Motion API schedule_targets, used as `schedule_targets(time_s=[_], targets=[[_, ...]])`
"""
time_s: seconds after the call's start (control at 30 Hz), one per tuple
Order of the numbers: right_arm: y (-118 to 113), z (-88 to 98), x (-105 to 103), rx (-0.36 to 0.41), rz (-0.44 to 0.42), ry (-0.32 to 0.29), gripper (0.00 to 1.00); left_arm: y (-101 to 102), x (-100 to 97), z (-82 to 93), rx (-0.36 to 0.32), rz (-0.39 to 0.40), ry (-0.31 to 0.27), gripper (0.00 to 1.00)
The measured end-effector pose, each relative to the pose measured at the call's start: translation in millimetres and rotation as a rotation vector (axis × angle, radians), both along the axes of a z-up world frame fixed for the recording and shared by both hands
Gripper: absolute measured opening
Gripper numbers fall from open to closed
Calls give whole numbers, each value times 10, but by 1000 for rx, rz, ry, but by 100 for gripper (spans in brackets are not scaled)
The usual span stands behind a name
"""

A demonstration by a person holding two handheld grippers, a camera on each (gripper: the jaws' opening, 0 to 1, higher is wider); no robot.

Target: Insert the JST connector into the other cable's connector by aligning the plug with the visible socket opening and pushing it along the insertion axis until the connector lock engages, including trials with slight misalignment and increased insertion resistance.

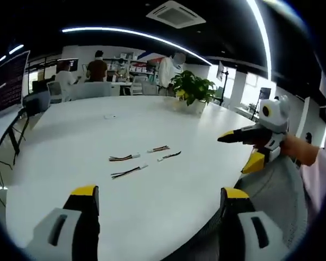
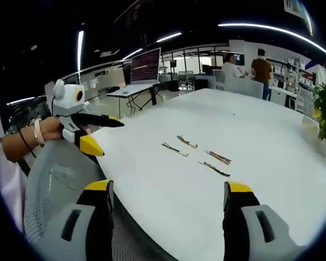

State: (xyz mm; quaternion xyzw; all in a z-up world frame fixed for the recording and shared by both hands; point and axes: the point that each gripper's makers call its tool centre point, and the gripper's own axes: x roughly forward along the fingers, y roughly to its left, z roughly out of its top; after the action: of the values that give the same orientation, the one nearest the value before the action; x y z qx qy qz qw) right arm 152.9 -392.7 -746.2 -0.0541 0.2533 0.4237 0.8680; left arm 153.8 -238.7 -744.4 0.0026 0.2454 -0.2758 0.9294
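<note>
While both grippers hang over the near edge of the round white table point(image 1: 87, 147), the left gripper point(image 1: 158, 197) and the right gripper point(image 2: 167, 190) stand with yellow-tipped jaws spread wide, holding nothing. Beyond them four short wired JST connector cables point(image 1: 129, 172) lie loose and apart at mid-table. Farther off stand a potted green plant point(image 1: 193, 89) and a dark monitor point(image 2: 145, 66), its text too blurred to read.

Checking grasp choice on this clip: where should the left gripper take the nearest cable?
Judging from the left gripper view, grip the nearest cable on its wires just behind the white connector end, coming down from above. It lies flat on the table, apart from the other cables, and leaving the connector clear allows mating.
</note>
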Motion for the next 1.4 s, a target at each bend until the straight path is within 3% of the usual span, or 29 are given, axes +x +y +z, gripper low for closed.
schedule_targets(time_s=[0.13, 0.17, 0.23, 0.47, 0.73, 0.8, 0.93, 1.23, 1.3, 1.4], targets=[[28, 8, 12, 11, 8, -4, 81, -7, 32, -19, -17, 5, 7, 90], [31, -7, 2, 12, 10, 7, 81, -21, -9, -62, -26, 1, 49, 90], [46, -35, -15, 3, 22, 18, 81, -64, 0, -44, -8, -19, 25, 90], [33, -89, -45, 16, 15, 72, 79, -105, -25, -53, -11, -26, 34, 89], [-18, 3, 23, 65, -38, 59, 81, -62, -28, -113, 14, -15, 55, 90], [-36, 5, 40, 52, -45, 45, 81, -66, -23, -109, 21, -20, 41, 89], [-53, -32, 38, 33, -53, 52, 82, -71, -59, -187, 59, -37, 70, 89], [-95, -27, 72, 22, -80, 43, 81, -100, -83, -169, 8, -53, 85, 88], [-104, -36, 75, 13, -85, 43, 81, -112, -105, -221, 14, -67, 113, 88], [-103, -35, 74, 11, -87, 41, 80, -101, -107, -222, 27, -69, 109, 88]])
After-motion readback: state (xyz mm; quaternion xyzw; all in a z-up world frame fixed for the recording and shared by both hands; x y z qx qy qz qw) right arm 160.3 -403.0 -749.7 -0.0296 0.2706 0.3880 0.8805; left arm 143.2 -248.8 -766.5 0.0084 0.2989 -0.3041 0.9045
